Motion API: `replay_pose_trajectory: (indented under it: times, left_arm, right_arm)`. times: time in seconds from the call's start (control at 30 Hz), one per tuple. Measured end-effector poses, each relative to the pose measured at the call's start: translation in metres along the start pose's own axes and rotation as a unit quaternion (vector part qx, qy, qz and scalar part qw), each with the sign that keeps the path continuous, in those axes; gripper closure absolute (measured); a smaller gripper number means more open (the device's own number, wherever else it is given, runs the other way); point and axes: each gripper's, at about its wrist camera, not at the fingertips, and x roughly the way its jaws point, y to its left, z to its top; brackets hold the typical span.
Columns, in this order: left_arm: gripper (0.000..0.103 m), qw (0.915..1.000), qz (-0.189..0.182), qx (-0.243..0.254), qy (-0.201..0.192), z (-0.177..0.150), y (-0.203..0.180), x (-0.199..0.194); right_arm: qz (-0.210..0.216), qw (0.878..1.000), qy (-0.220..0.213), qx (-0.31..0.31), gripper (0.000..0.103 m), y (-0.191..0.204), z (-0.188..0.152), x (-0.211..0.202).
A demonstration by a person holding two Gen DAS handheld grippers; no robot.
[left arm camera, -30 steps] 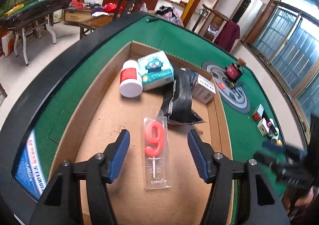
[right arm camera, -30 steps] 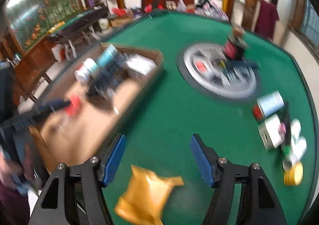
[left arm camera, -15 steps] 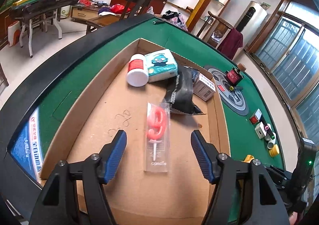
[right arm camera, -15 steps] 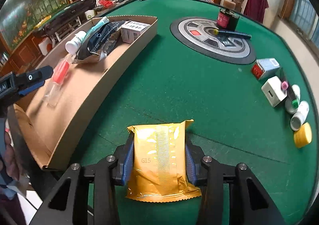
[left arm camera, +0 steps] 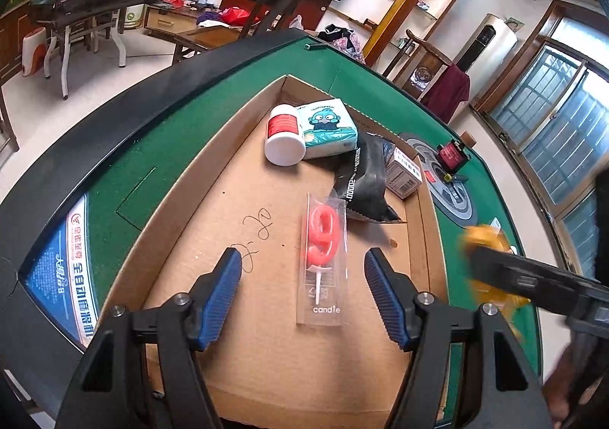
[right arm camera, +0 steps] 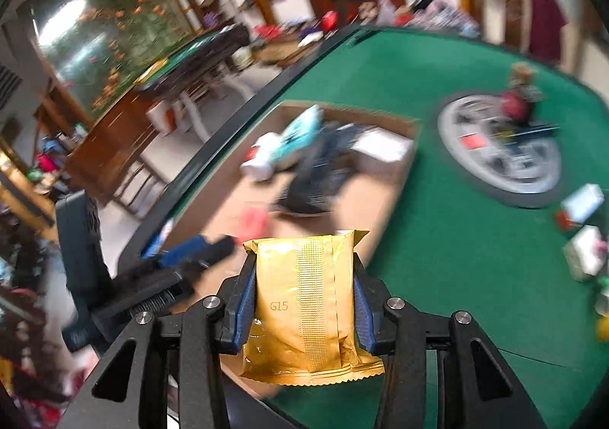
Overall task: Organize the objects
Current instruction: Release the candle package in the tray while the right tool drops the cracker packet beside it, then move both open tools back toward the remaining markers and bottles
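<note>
Green felt covers the desk (left arm camera: 160, 162), on which a shallow cardboard tray (left arm camera: 182, 200) is laid ahead of the left claw (left arm camera: 302, 295). That claw is held spread over the tray floor, with nothing pinched. Between its fingers and just ahead, a packaged red candle (left arm camera: 322, 257) is seen lying flat. Farther ahead, a black pouch (left arm camera: 365, 181), a teal tissue pack (left arm camera: 329, 128), a white bottle (left arm camera: 283, 136) and a small white box (left arm camera: 404, 174) are gathered at the tray's far end. To its right, the right claw (right arm camera: 300, 295) is seen pressed onto a gold foil packet (right arm camera: 304, 299), which is held upright between its blue pads above the tray's near edge.
</note>
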Motion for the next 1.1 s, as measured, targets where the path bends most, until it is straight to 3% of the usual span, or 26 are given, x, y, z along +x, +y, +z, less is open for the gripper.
replay_pose_trajectory:
  times: [0.13,0.27,0.43,0.57,0.7,0.83,0.93,1.1]
  left_arm:
    - [0.039,0.9999,0.012,0.007,-0.003,0.0,0.003,-0.004]
    - [0.038,1.0,-0.003,-0.001,-0.007,0.002,0.007,-0.009]
    - [0.036,0.9997,-0.015,-0.013,-0.013,0.002,0.008,-0.011]
    - [0.035,0.9995,-0.021,-0.019,-0.017,0.001,0.009,-0.015]
    - [0.032,0.9995,-0.016,-0.02,-0.017,0.001,0.007,-0.019]
    - [0.027,0.9995,-0.022,-0.015,-0.017,0.0,-0.001,-0.02]
    - [0.027,0.9993,-0.024,0.022,-0.015,-0.005,-0.025,-0.02]
    - [0.027,0.9946,-0.054,0.088,0.013,-0.023,-0.076,-0.01]
  right_arm:
    - [0.005,0.999,0.036,0.017,0.055,0.004,0.007,0.044]
    - [-0.041,0.998,0.046,0.021,0.055,-0.01,0.011,0.064]
    - [-0.065,0.997,0.047,0.016,0.055,-0.017,0.017,0.071]
    - [-0.04,0.997,0.058,0.011,0.053,-0.014,0.016,0.075]
    - [-0.029,0.999,0.03,0.019,0.051,-0.018,0.018,0.055]
    - [-0.049,0.999,-0.022,0.008,0.032,-0.025,0.018,0.015]
    - [-0.077,0.995,-0.062,0.016,0.022,-0.042,0.012,-0.014]
    - [-0.096,0.991,-0.08,0.056,0.021,-0.084,-0.013,-0.045]
